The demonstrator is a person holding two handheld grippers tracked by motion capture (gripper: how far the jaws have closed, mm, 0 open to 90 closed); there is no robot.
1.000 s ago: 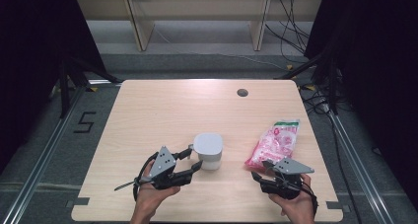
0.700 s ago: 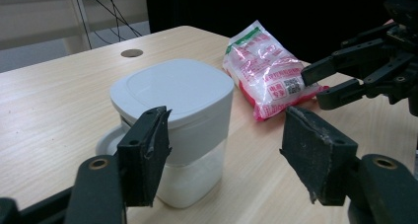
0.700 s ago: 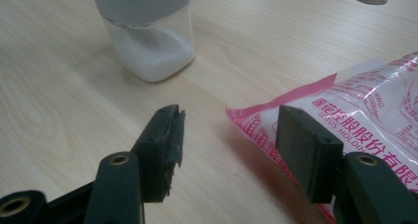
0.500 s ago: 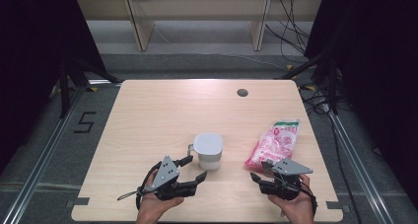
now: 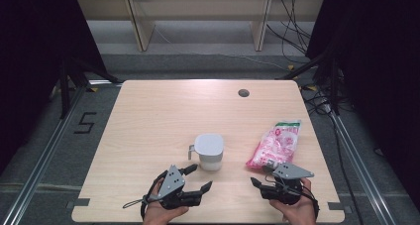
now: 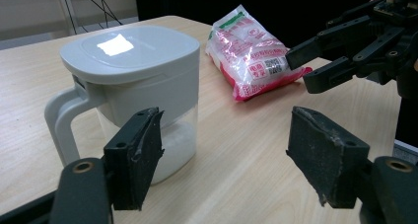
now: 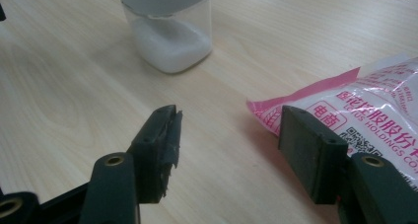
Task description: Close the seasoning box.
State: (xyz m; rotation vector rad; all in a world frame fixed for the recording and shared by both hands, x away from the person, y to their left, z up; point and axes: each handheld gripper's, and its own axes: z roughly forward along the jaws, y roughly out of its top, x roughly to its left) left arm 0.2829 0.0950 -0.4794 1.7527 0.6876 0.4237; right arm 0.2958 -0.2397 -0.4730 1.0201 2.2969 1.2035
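My left gripper (image 5: pixel 195 177), jaws just opened wide and empty, sits near-left of the lidded container (image 5: pixel 210 151). My right gripper (image 5: pixel 261 176), spread and empty, lies nearest the pink bag (image 5: pixel 275 144), whose long axis runs far-right.

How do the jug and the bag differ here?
The jug stands upright; the bag lies flat. The jug is rigid, with a grey lid, a handle and clear walls showing white powder at the bottom; the bag is soft, crinkled plastic printed pink and white. The jug sits near the left gripper, the bag by the right gripper. Both rest on the table, ungripped.
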